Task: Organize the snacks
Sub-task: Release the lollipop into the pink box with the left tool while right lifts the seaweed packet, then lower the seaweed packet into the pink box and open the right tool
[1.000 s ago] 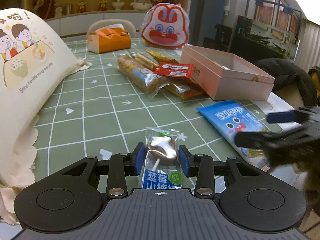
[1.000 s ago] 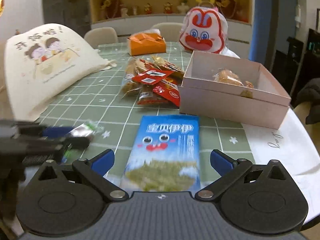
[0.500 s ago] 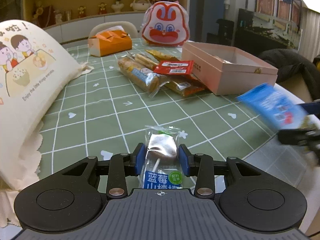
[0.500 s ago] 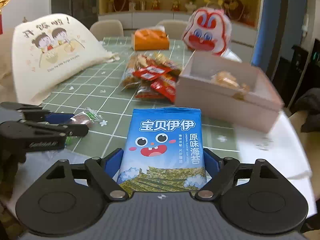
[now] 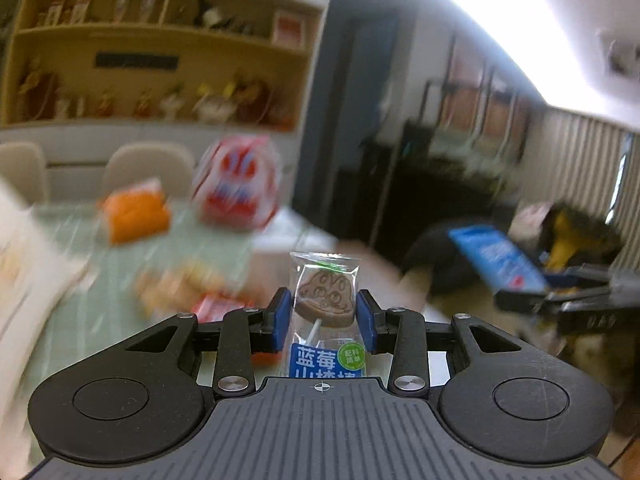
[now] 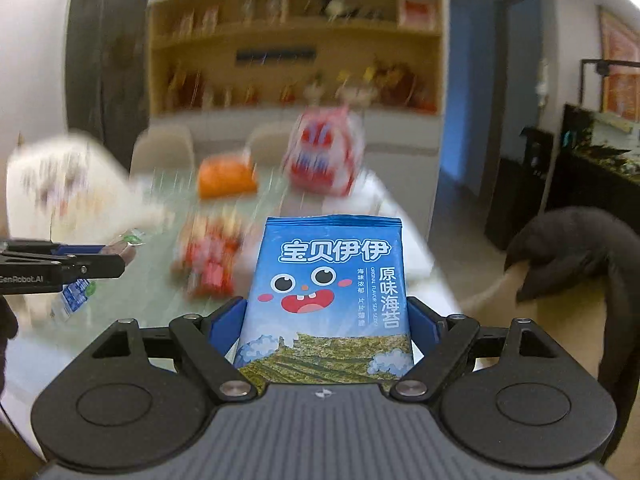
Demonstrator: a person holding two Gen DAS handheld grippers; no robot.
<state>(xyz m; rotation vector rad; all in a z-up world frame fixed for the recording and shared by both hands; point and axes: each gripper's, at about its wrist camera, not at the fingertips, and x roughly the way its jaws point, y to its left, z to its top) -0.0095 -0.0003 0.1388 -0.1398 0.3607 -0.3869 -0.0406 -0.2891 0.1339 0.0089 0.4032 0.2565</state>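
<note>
The left gripper [image 5: 323,314] clamps a wrapped lollipop [image 5: 325,300] upright between its pads. The right gripper [image 6: 326,322] pinches a blue seaweed packet [image 6: 328,300], standing upright above the blurred table [image 6: 160,280].

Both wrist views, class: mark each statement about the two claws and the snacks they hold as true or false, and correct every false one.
1. The left claw is shut on a wrapped lollipop. True.
2. The right claw is open and holds nothing. False: it is shut on a blue seaweed packet.
3. The seaweed packet lies flat on the table. False: it stands upright between the fingers, lifted off the table.
4. In the right wrist view, the left claw shows at the left edge with the lollipop in it. True.
5. The lollipop's wrapper is orange. False: it is clear, with a blue label at the bottom.
</note>
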